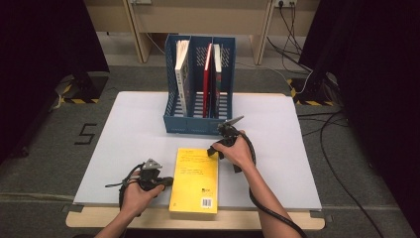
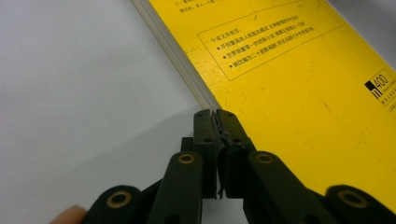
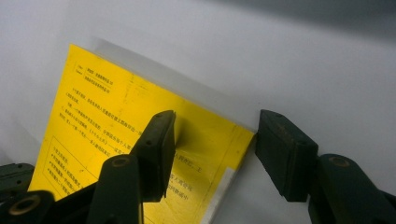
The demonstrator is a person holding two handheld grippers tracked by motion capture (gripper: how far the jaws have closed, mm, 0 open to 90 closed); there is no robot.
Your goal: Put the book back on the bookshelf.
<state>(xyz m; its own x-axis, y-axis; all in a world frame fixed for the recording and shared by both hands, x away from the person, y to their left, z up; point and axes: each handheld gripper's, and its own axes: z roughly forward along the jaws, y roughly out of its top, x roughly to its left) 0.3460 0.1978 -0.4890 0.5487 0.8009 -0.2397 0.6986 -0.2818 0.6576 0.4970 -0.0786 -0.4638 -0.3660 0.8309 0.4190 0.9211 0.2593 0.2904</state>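
1. The left gripper [image 1: 166,181] rests on the table [image 1: 124,148] against the left long edge of the yellow book [image 1: 195,181]. In the left gripper view its jaws are pressed together with nothing between them, their tips touching the page block just below the cover.
2. The yellow book lies flat near the front edge of the table, between the two hands. Its long axis runs from the person away toward the blue file rack [image 1: 199,84]. The cover is glossy card, scuffed, with black print; the page edges form a pale, layered band.
3. The right gripper [image 1: 214,150] sits at the book's far right corner. Its jaws stand wide apart, straddling that corner: one jaw over the cover, the other off the edge over the table. Both hands are close, but this one looks placed to grip; the coming move seems to turn on closing across that corner's thickness.
4. The rack stands behind, a hard perforated plastic box with upright slots holding a pale book and a red one.
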